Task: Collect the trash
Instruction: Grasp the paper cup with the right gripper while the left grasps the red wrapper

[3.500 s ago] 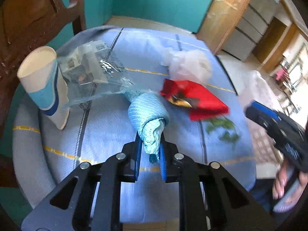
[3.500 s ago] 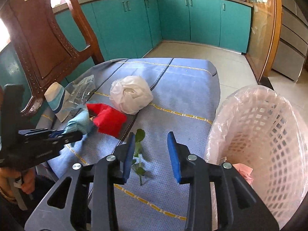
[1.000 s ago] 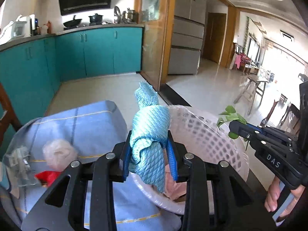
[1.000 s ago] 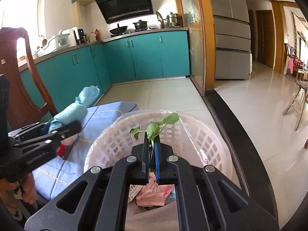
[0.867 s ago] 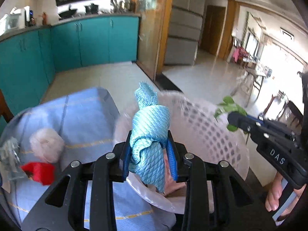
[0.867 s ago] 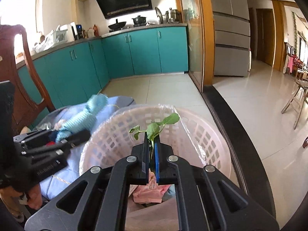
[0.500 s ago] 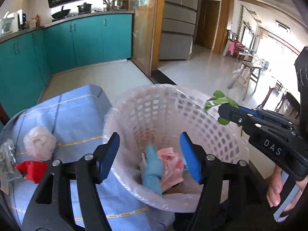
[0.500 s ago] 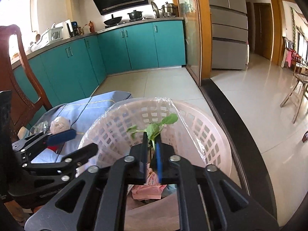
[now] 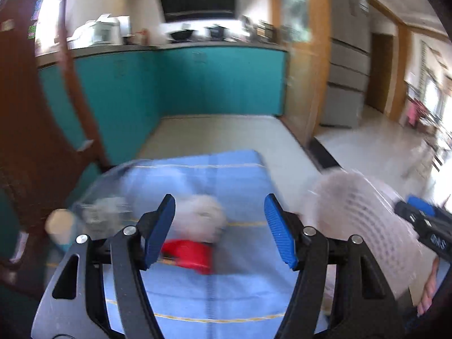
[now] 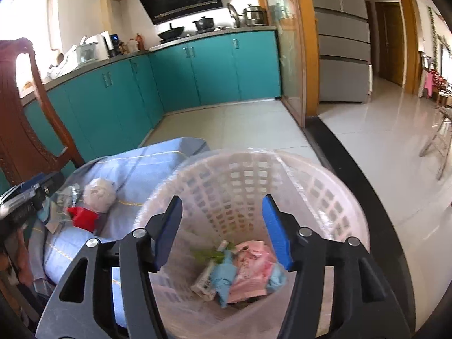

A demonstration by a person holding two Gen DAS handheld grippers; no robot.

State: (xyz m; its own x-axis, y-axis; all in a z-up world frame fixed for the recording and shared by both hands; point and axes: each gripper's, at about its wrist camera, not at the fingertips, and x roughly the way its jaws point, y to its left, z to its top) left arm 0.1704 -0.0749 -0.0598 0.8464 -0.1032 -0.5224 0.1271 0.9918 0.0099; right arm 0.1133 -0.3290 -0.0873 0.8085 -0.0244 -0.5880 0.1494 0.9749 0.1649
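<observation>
**Both hand-held grippers empty, more trash waiting on the blue cloth**

Right wrist view looks straight down into the pink mesh basket (image 10: 333,197), which fills the lower centre of the frame. The right hand-held gripper (image 10: 221,230) hangs over its mouth with jaws spread wide and nothing between them, a pose that fits a drop into the bin. At the basket's bottom lie a green leafy sprig (image 10: 210,254), a blue cloth wad (image 10: 224,279) and a pink wrapper (image 10: 251,268), all touching in one heap.

Left wrist view is blurred by motion. The left hand-held gripper (image 9: 219,230) is also wide and empty, aimed at the trash remaining on the blue-covered bench (image 9: 231,175). In the lower centre sit a white crumpled ball (image 9: 203,216) and, just in front of it and touching, a red wrapper (image 9: 188,255). At lower left stand a paper cup (image 9: 59,227) and a clear plastic bag (image 9: 103,216), too smeared to detail. The red wrapper looks the nearest likely pick.
</observation>
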